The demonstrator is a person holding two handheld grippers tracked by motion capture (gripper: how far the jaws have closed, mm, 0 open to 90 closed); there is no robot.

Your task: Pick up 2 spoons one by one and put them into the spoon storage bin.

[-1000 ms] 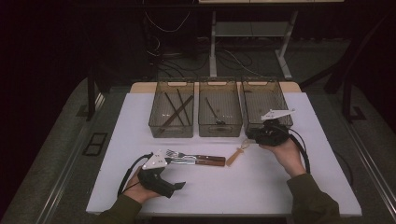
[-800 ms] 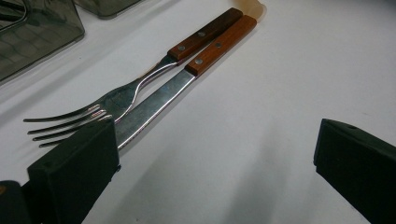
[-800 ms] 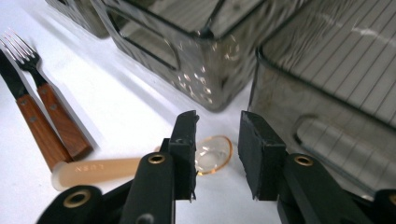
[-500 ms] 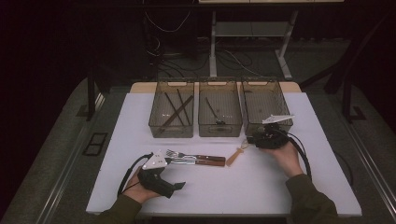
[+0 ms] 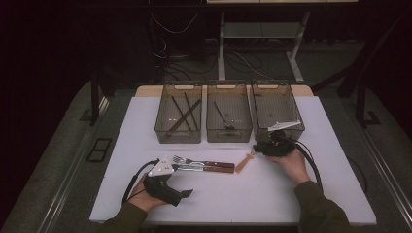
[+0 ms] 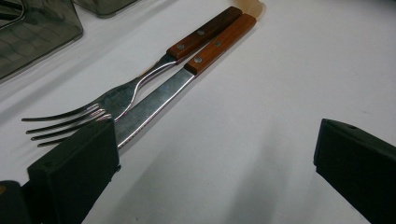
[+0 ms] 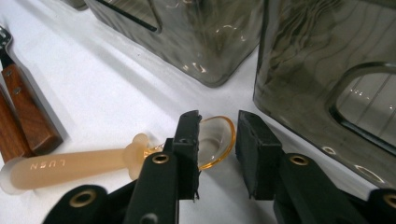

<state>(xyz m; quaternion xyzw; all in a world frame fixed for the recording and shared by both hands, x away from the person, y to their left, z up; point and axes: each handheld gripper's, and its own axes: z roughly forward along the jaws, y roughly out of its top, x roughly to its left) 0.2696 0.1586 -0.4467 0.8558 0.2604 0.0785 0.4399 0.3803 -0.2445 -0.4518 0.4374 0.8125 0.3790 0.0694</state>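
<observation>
A fork (image 5: 187, 160) and a knife (image 5: 214, 169) with brown wooden handles lie side by side on the white table (image 5: 243, 204). The fork (image 6: 116, 100) and knife (image 6: 159, 105) run away from my left gripper (image 6: 212, 172), which rests wide open on the table with its left jaw over the knife blade. In the high view the left gripper (image 5: 167, 175) sits just before the fork tines. A small translucent orange spoon (image 7: 70, 165) lies beside the handles. My right gripper (image 7: 217, 119) has narrowed jaws astride the spoon's bowl, a slim gap remaining. The spoon (image 5: 243, 163) rests flat, left of the right gripper (image 5: 262, 148).
Three smoky clear bins stand in a row at the back. The left bin (image 5: 179, 137) holds dark sticks, the middle bin (image 5: 228, 136) a dark utensil, and the right bin (image 5: 291, 127) stands directly behind the right gripper. Bin walls (image 7: 327, 70) rise close to the right jaws.
The right gripper has come down and to the left from in front of the right bin to the spoon's bowl. The left gripper, fork and knife have stayed put.
</observation>
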